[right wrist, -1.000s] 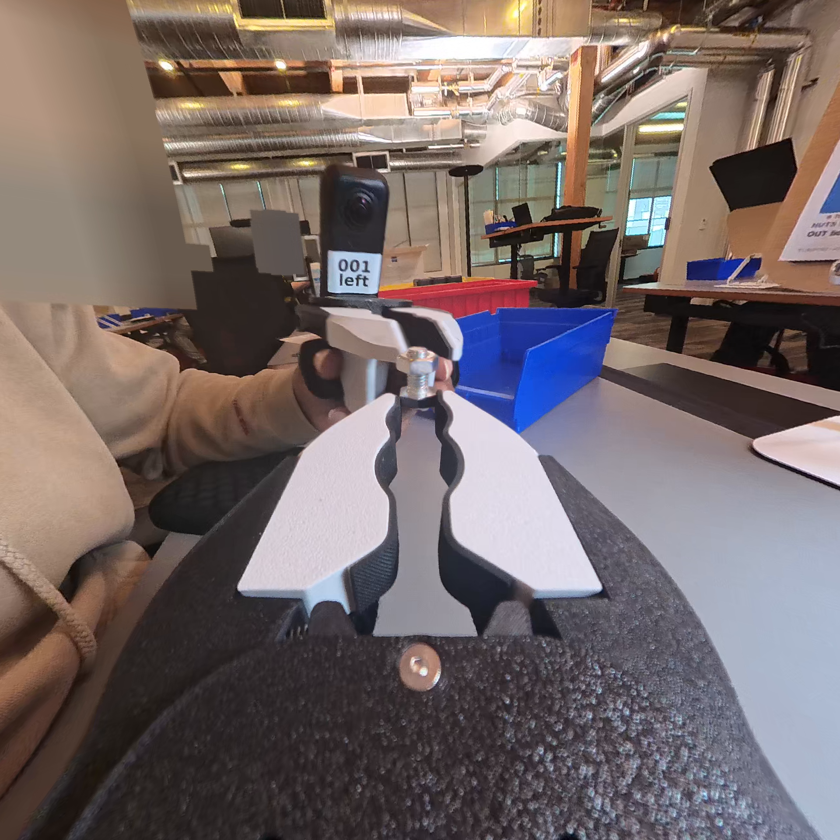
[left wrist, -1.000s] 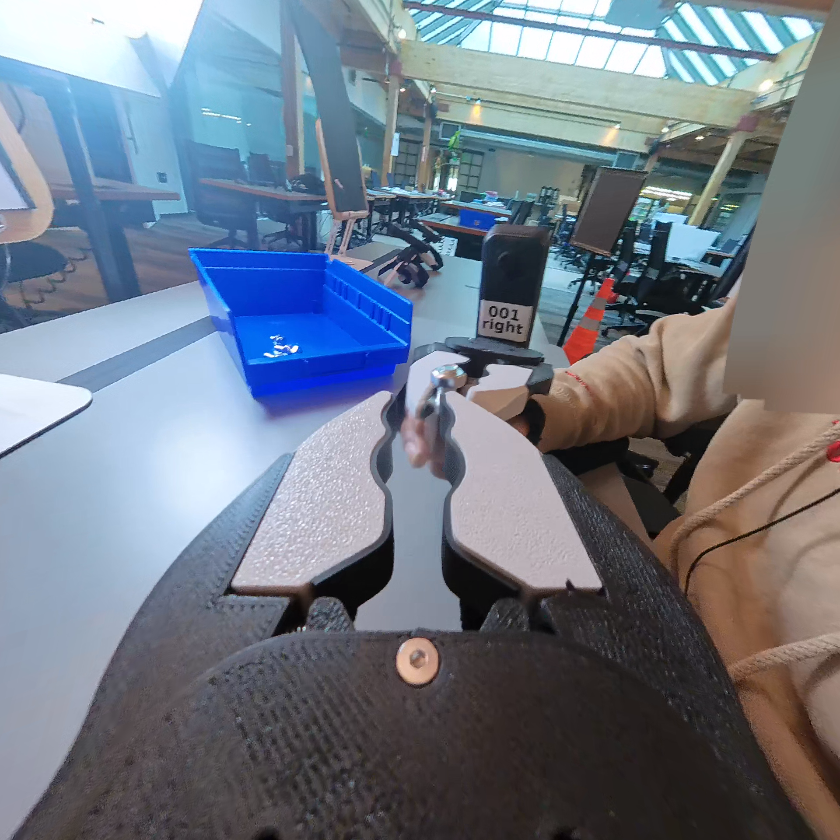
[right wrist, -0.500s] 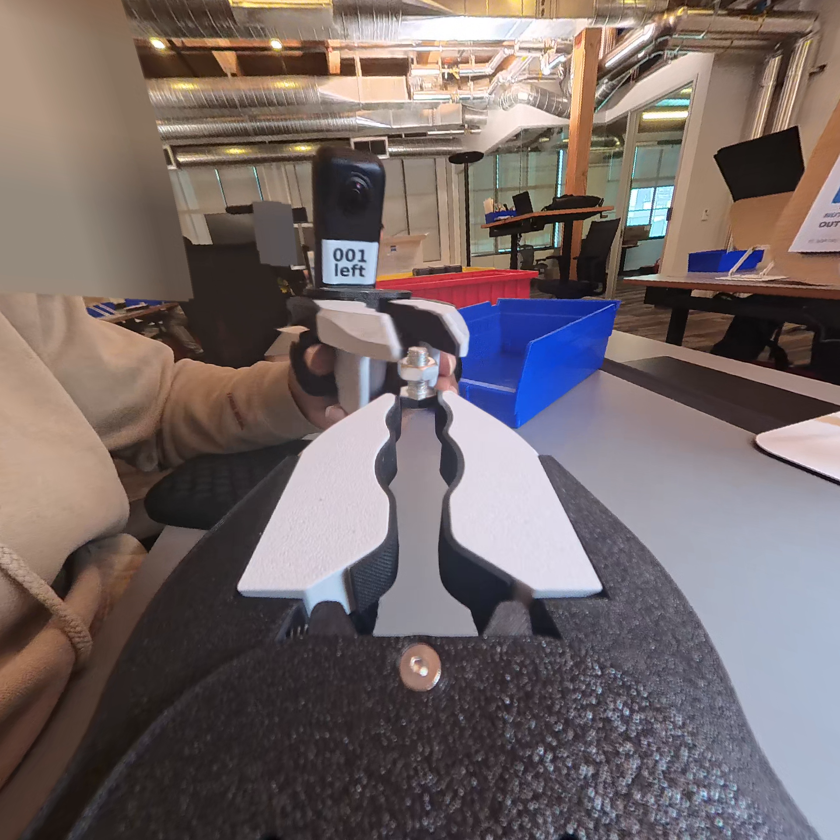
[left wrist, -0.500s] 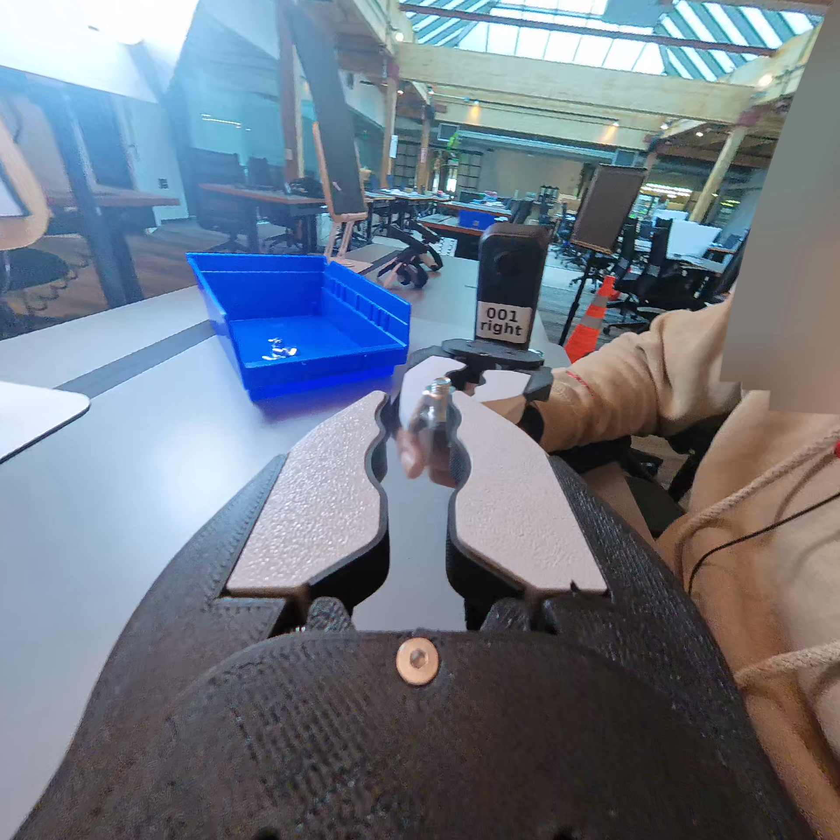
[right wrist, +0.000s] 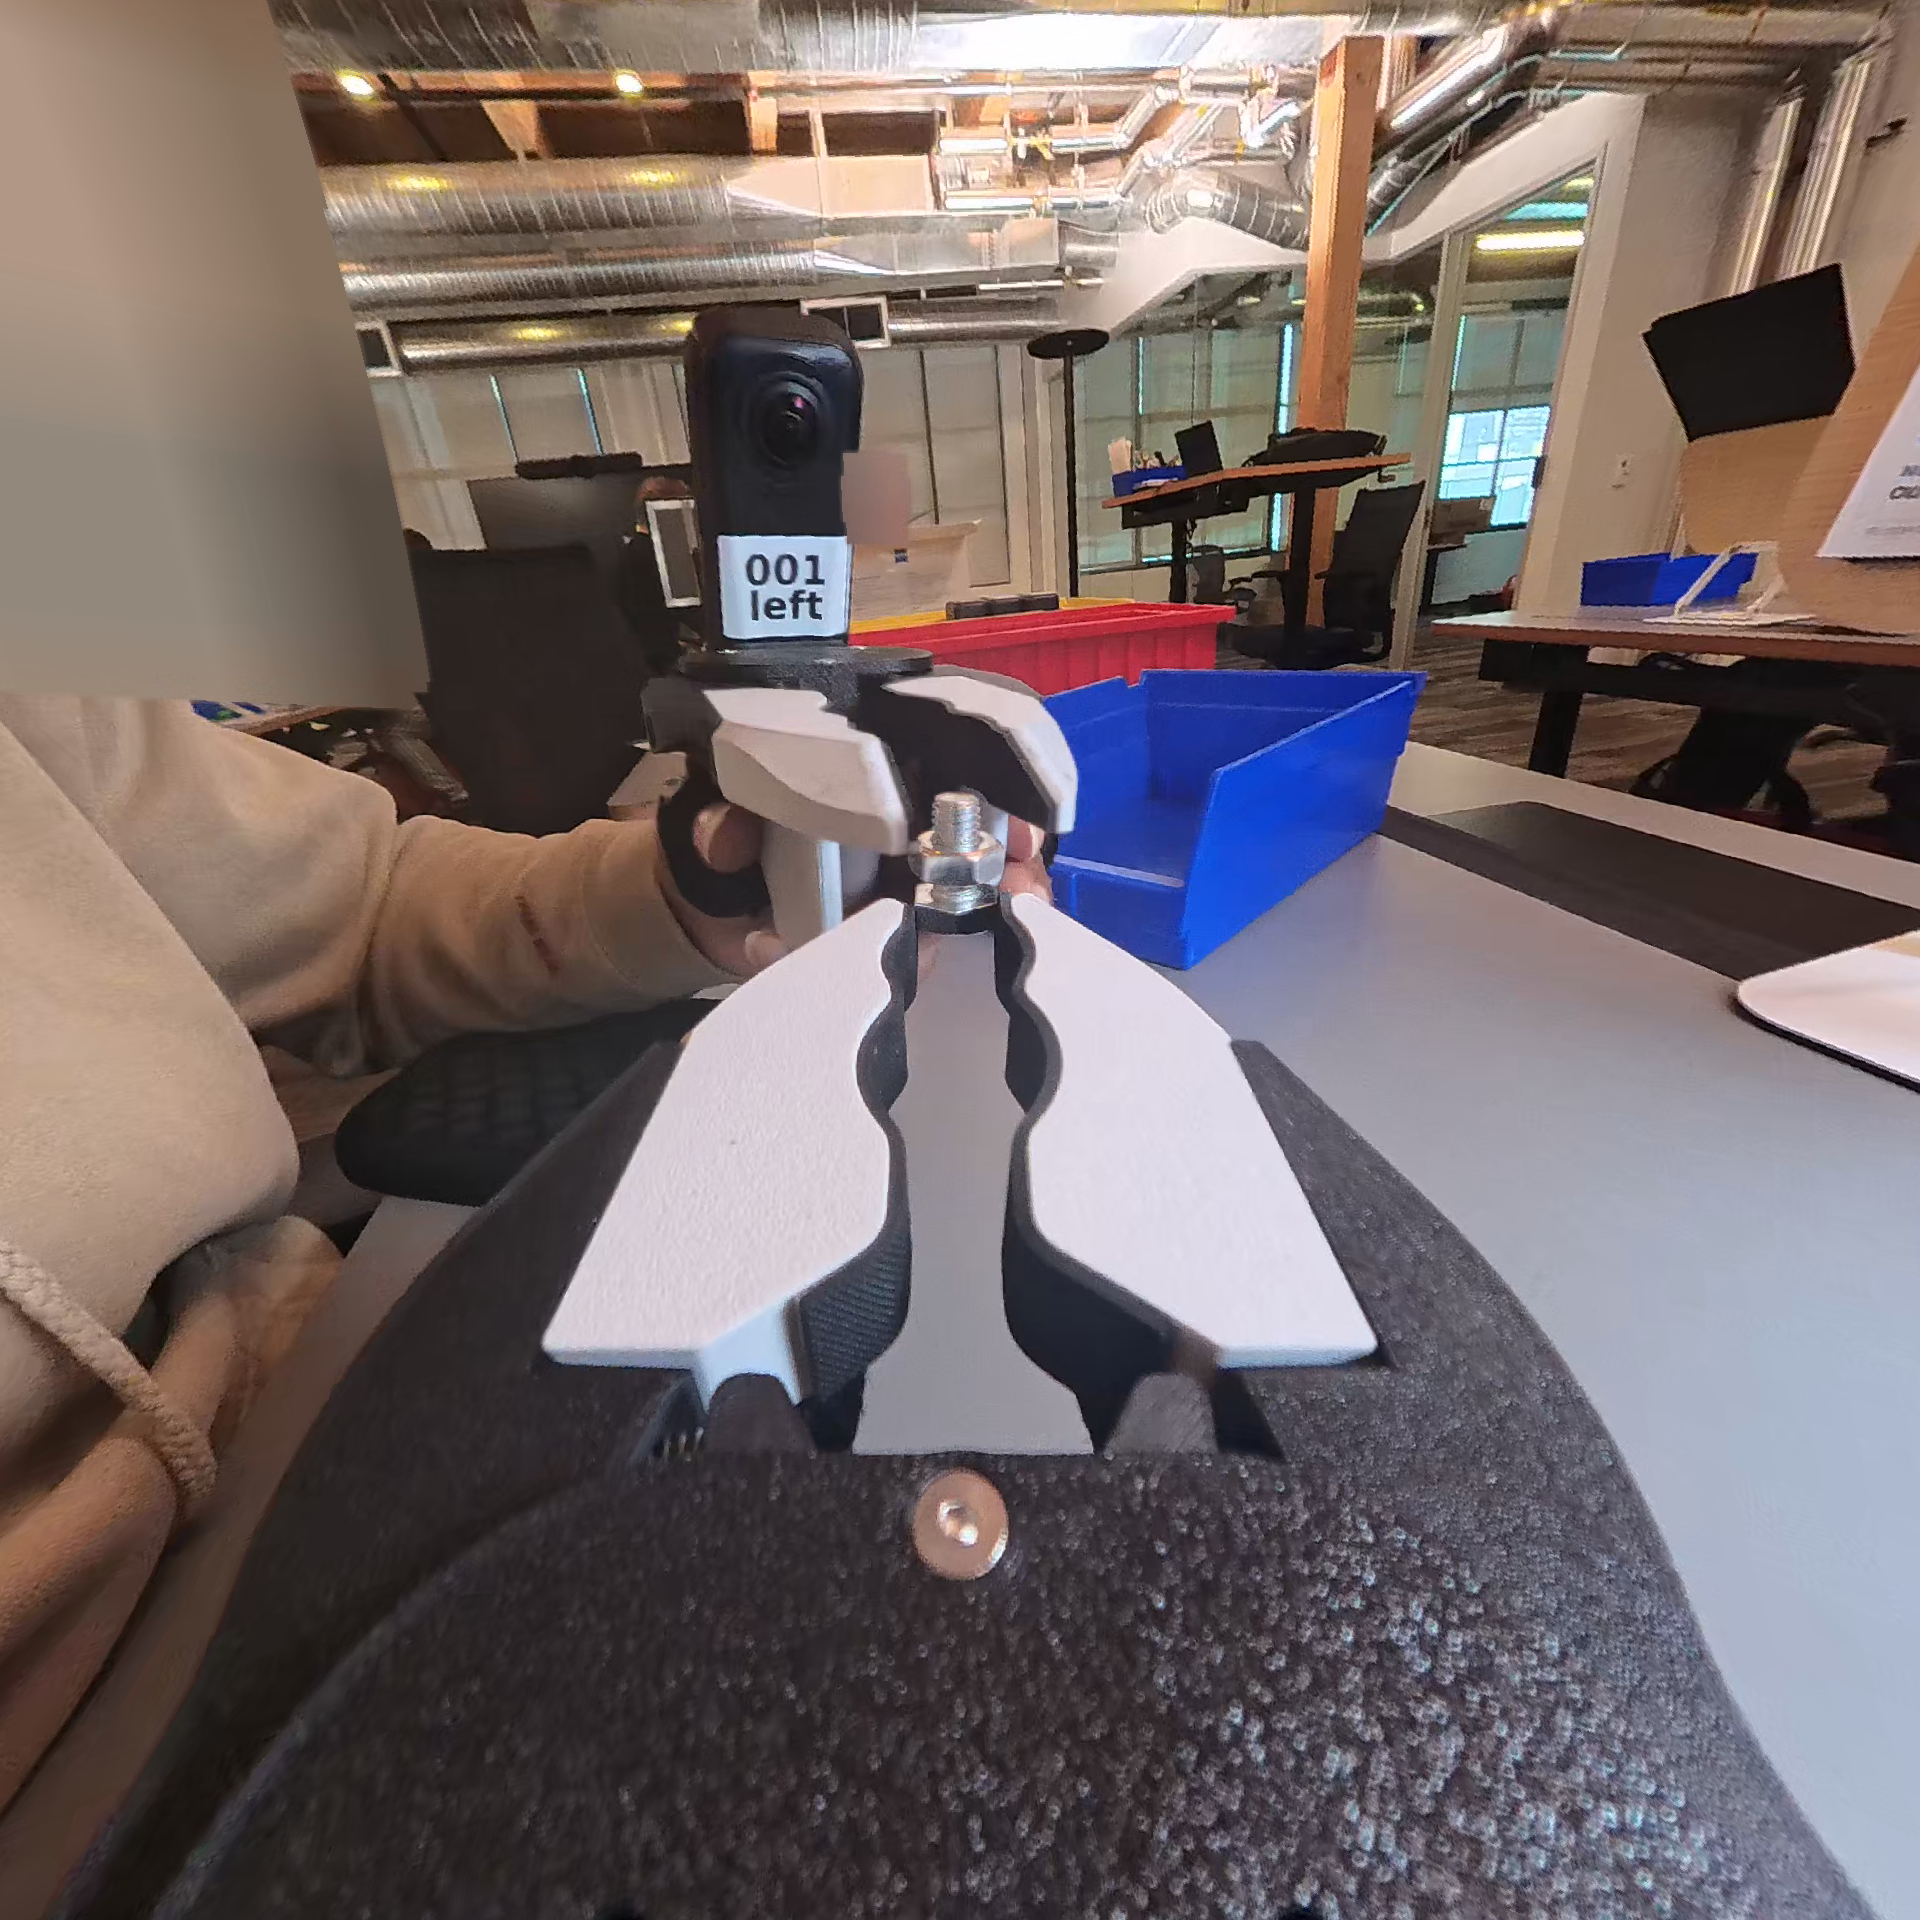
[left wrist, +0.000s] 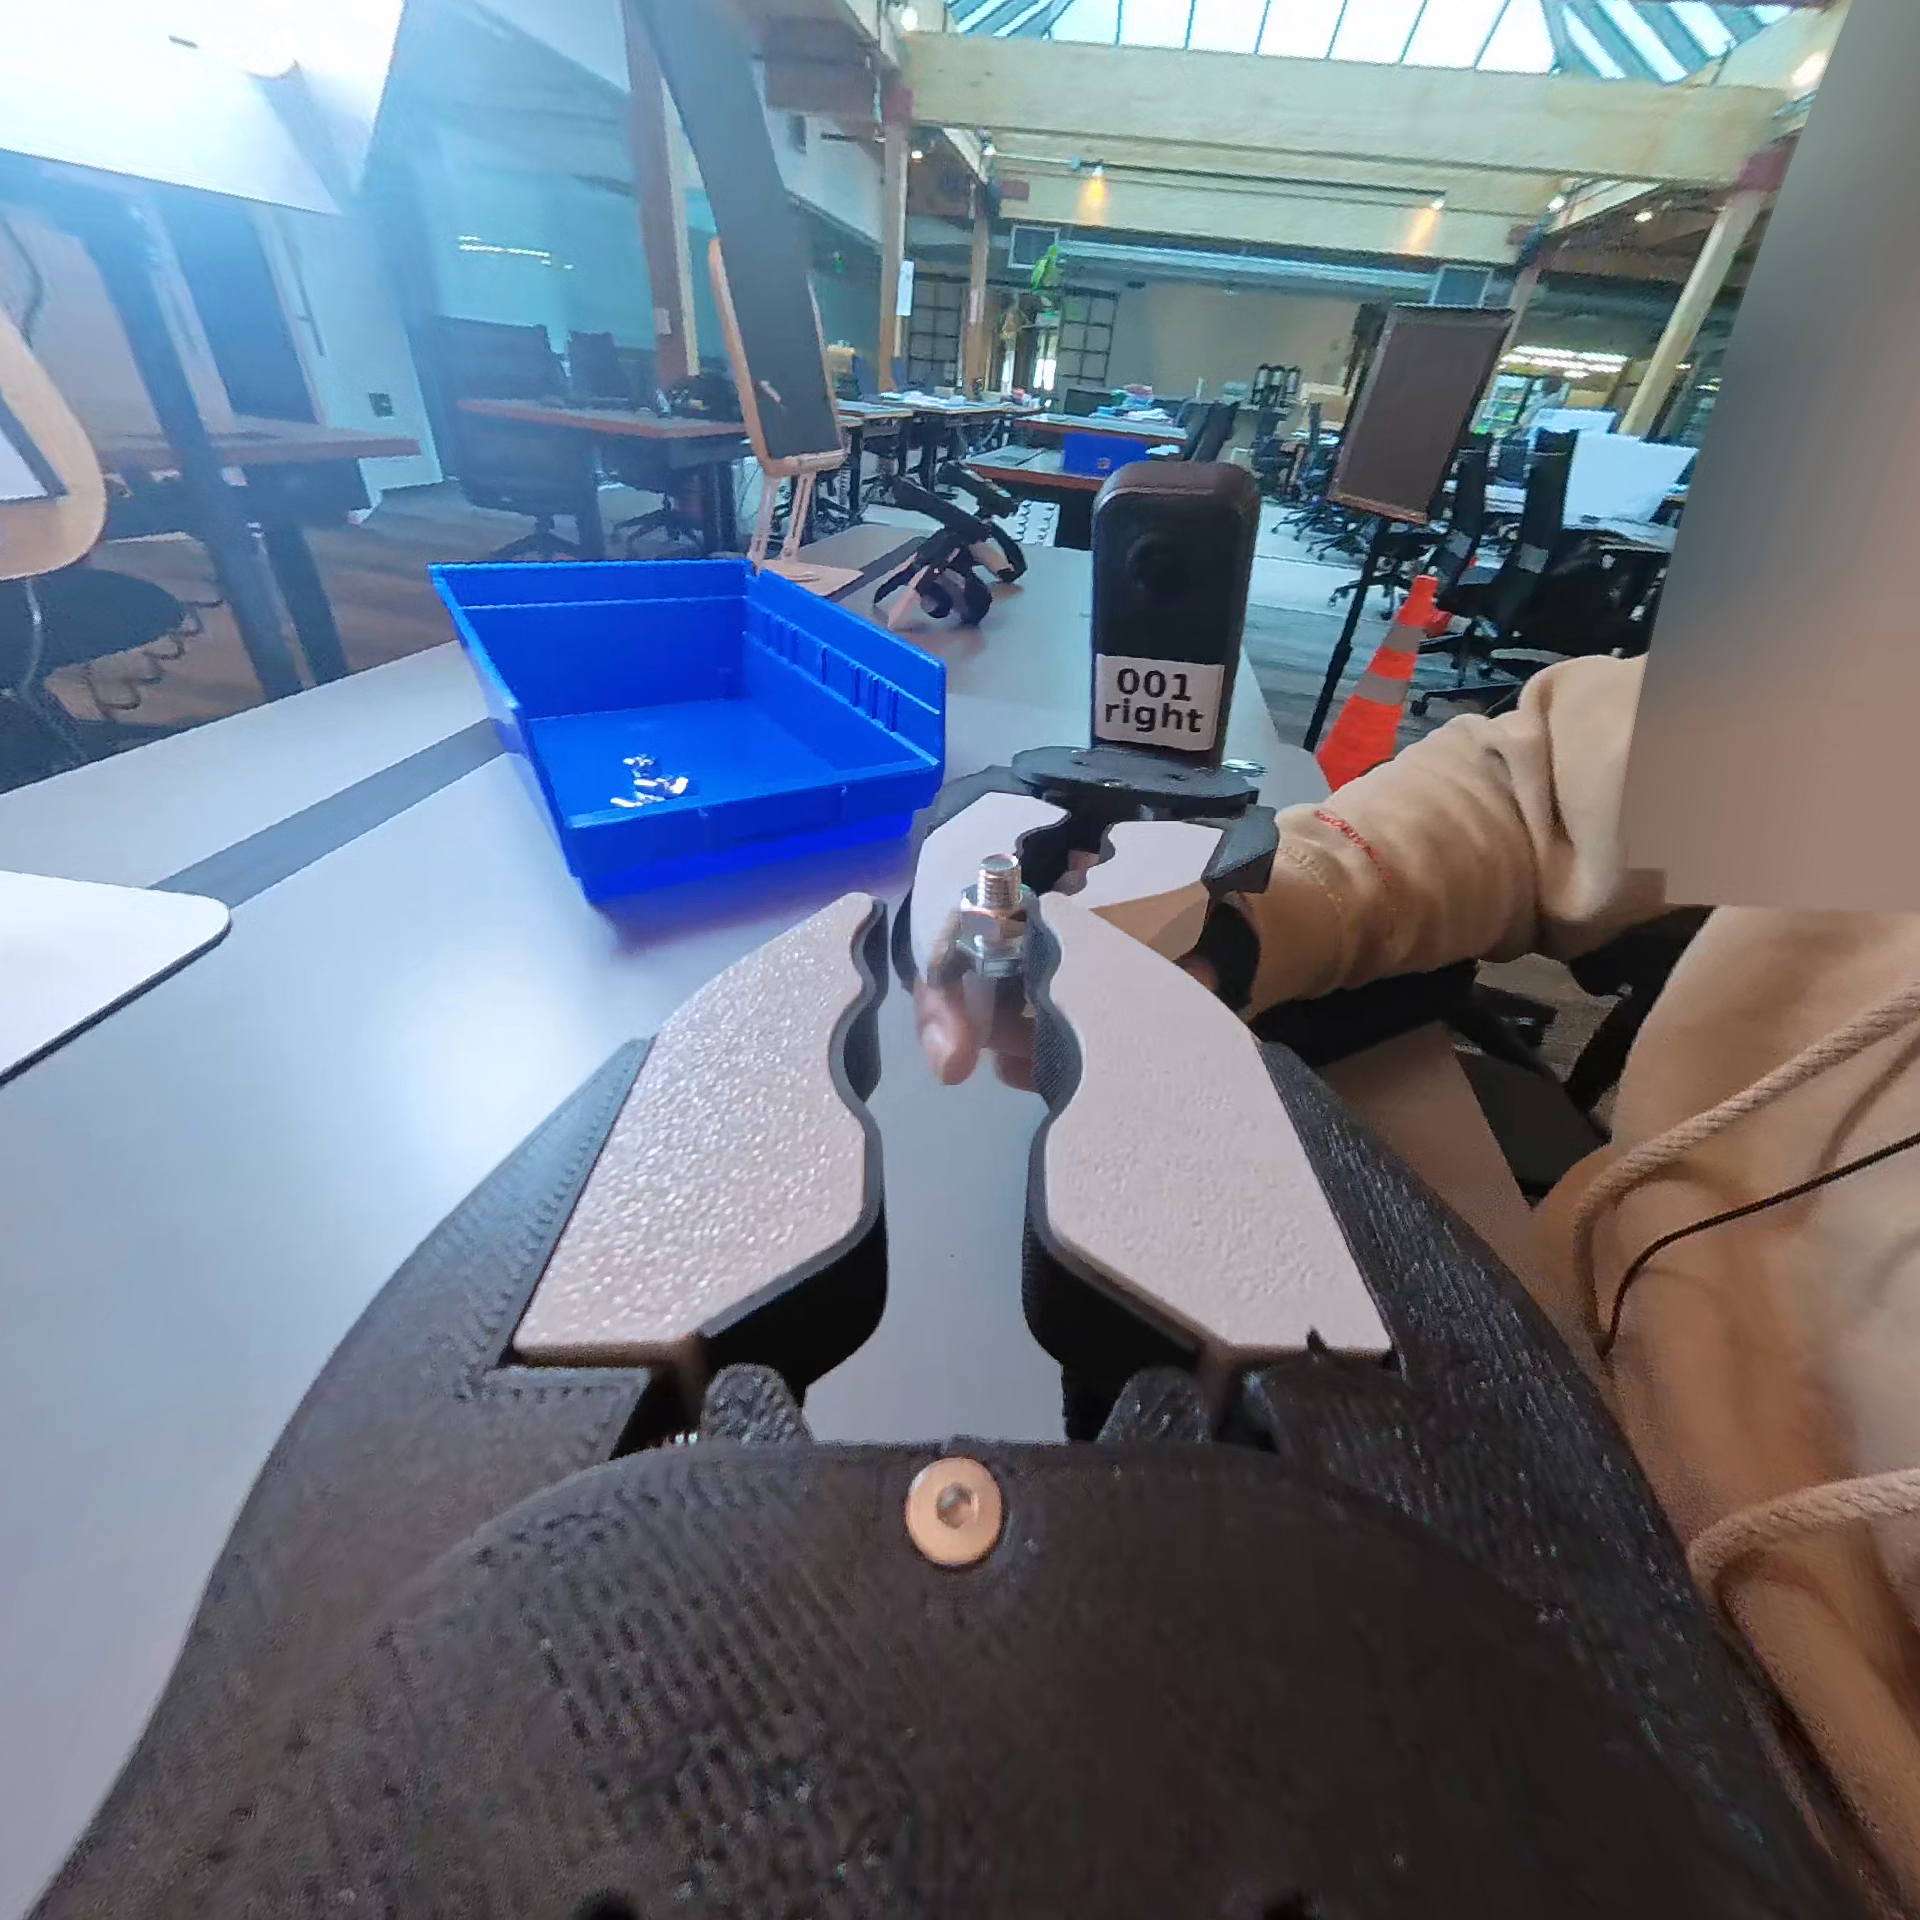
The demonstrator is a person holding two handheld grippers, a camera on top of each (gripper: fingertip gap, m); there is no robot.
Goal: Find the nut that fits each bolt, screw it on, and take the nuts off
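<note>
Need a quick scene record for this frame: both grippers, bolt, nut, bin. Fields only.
left gripper: open, tips either side of the nut, gap showing on one side
right gripper: shut on bolt, gripping it low down
bolt: upright, threaded end up
nut: on the thread, just above the right gripper's tips
blue bin: on the table, apart from both grippers
small metal parts: a few, on the bin floor
table: grey

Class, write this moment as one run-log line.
phase: nut on bolt | right gripper: shut on bolt, upright | left gripper: at nut, grip unclear | blue bin: small parts inside
</note>
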